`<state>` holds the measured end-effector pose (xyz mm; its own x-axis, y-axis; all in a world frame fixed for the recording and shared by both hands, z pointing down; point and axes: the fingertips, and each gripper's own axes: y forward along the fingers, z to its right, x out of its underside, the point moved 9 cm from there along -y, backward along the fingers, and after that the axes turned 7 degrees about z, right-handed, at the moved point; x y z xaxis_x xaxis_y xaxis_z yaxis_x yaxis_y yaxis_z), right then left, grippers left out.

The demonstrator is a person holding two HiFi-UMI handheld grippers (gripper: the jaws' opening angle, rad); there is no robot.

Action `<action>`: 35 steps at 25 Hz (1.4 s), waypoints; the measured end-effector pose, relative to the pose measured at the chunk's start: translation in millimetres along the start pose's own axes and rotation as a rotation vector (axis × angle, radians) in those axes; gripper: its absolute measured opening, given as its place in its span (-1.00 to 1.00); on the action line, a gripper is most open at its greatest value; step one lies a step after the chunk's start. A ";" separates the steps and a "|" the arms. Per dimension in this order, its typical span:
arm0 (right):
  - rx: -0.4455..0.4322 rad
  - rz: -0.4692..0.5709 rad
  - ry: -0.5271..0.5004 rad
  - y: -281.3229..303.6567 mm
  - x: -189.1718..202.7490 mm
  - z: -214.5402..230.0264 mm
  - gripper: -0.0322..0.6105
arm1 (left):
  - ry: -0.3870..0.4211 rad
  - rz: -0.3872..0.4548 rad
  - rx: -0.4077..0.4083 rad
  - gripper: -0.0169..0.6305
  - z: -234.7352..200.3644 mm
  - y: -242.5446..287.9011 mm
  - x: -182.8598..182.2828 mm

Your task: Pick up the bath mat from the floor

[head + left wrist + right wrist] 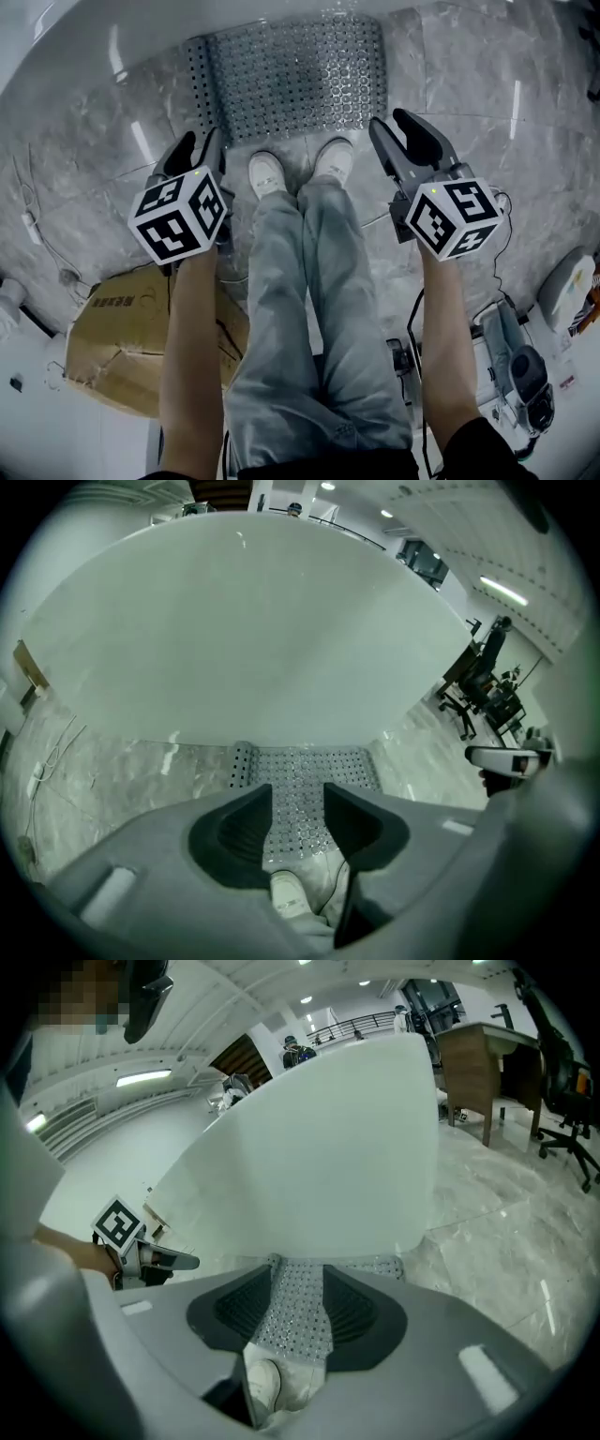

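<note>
The white tub [141, 28] curves across the top of the head view, and the marble floor [497, 103] fills most of the rest. The bath mat [291, 80] lies on that floor at top centre, along the tub's foot. Its long axis runs left to right across the frame, and its left end looks curled up. My 2 shoes [267, 175] stand just below its near edge. My left gripper [199, 148] hangs below the mat's lower left corner and my right gripper [394, 127] beside its lower right corner. The mat therefore lies ahead of both and spans the gap between them, and neither gripper is clearly nearer. Both pairs of jaws stand partly apart and hold nothing; each gripper view shows the mat beyond the gap, with a shoe below it.
</note>
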<state>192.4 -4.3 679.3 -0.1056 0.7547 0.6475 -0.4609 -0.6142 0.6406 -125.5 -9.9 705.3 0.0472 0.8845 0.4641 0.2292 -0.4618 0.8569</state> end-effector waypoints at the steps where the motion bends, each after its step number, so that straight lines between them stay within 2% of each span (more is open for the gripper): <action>1: -0.022 -0.008 0.001 7.8 5.6 6.7 -0.27 | -0.006 -0.008 -0.002 -0.40 -2.8 11.4 3.4; 5: -0.100 -0.034 0.006 37.3 29.0 33.0 0.09 | -0.030 -0.031 -0.010 -0.26 -15.7 55.4 16.1; 14: -0.050 -0.186 -0.005 99.6 84.7 105.8 0.31 | -0.028 -0.128 0.006 0.12 -50.0 137.6 56.7; 19: -0.028 -0.247 0.001 133.4 110.1 145.3 0.37 | 0.042 -0.205 -0.015 0.18 -74.7 179.3 85.9; 22: 0.021 -0.262 0.033 152.4 127.6 174.1 0.37 | 0.056 -0.245 -0.027 0.19 -90.7 205.6 106.8; 25: 0.048 -0.278 0.058 177.0 145.6 199.9 0.37 | 0.054 -0.261 -0.040 0.20 -110.2 229.7 120.1; 29: 0.051 -0.335 0.028 205.2 168.7 228.5 0.37 | 0.058 -0.276 -0.052 0.30 -131.2 260.7 134.7; 35: 0.107 -0.376 0.026 229.1 188.1 265.9 0.37 | -0.008 -0.261 -0.137 0.37 -169.5 282.6 146.9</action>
<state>301.2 -64.4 1057.7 0.0297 0.9365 0.3495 -0.3770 -0.3133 0.8716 -218.6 -21.6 1053.6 0.0114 0.9749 0.2223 0.1007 -0.2223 0.9697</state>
